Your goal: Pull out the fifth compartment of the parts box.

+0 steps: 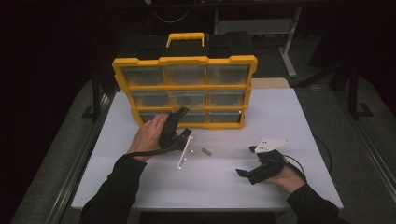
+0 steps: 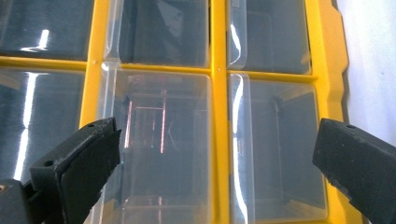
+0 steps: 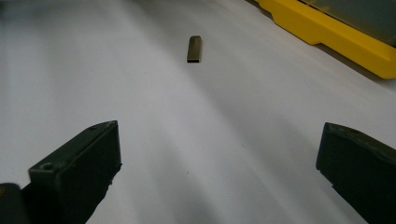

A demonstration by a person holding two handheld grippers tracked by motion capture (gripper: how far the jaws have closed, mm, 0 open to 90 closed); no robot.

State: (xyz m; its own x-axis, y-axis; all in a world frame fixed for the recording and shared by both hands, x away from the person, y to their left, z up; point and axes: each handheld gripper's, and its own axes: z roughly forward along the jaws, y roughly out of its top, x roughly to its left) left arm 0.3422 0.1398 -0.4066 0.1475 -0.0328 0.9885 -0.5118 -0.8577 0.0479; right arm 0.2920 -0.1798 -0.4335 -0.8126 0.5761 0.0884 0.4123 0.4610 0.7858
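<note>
Evidently the left tool (image 1: 180, 114), jaws apart, faces a bottom drawer (image 2: 159, 149) of the organizer (image 1: 184, 60) at the worktop's far edge, ready to pull; the right tool (image 1: 245, 173), also apart, points at the small bar (image 3: 194, 48) mid-worktop.

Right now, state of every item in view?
Left claw: open, empty, at the organizer's bottom row.
Right claw: open, empty, low over the table.
Organizer: upright, drawers all pushed in.
Small flat piece: lying loose on the table, untouched.
</note>
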